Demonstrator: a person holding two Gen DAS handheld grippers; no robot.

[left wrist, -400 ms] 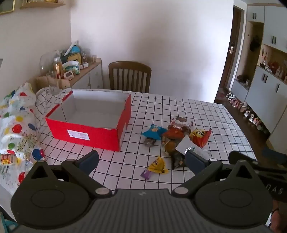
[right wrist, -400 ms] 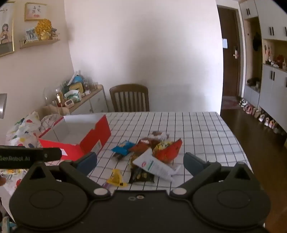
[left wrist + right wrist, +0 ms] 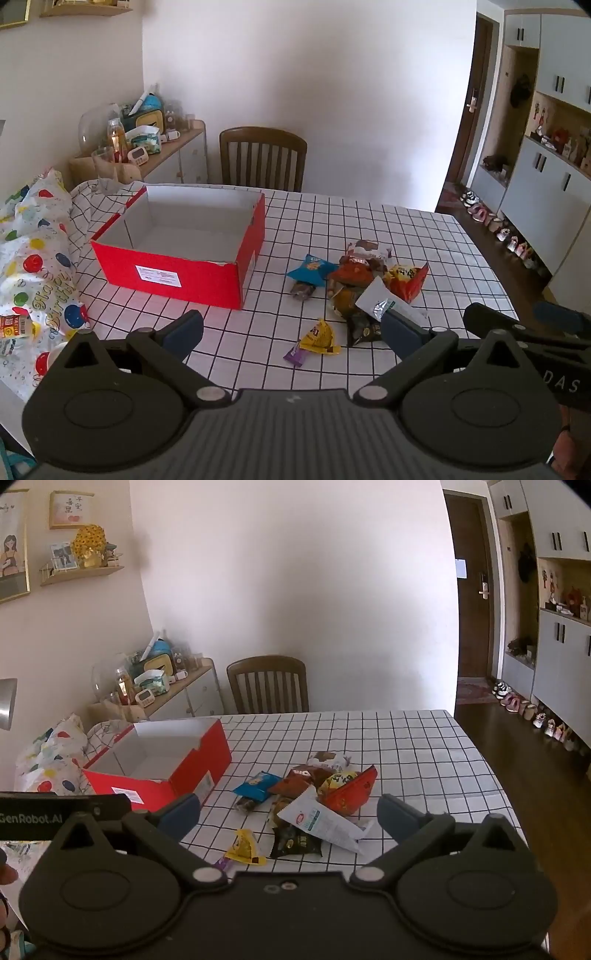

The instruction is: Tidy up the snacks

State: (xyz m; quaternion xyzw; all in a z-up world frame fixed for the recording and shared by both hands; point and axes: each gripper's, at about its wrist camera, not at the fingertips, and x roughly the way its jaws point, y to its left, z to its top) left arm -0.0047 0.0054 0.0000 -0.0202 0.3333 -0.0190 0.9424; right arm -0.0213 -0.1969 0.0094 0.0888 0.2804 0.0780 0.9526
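A pile of snack packets (image 3: 360, 280) (image 3: 317, 786) lies on the checked tablecloth, right of an empty red cardboard box (image 3: 184, 254) (image 3: 162, 764). In the pile are a blue packet (image 3: 312, 268) (image 3: 256, 783), a red-orange bag (image 3: 408, 278) (image 3: 349, 788), a white pouch (image 3: 386, 301) (image 3: 321, 821) and a black packet (image 3: 295, 843). A yellow packet (image 3: 319, 338) (image 3: 245, 845) lies apart at the near side. My left gripper (image 3: 293, 334) hovers open above the near table, jaws wide and empty. My right gripper (image 3: 290, 814) also stands open and empty, just short of the pile.
A wooden chair (image 3: 263, 158) (image 3: 269, 685) stands at the table's far side. A cluttered sideboard (image 3: 166, 147) lines the left wall. A balloon-print bag (image 3: 33, 258) lies on the table's left end. Shoes (image 3: 495, 225) and cabinets are to the right, past the table edge (image 3: 491, 764).
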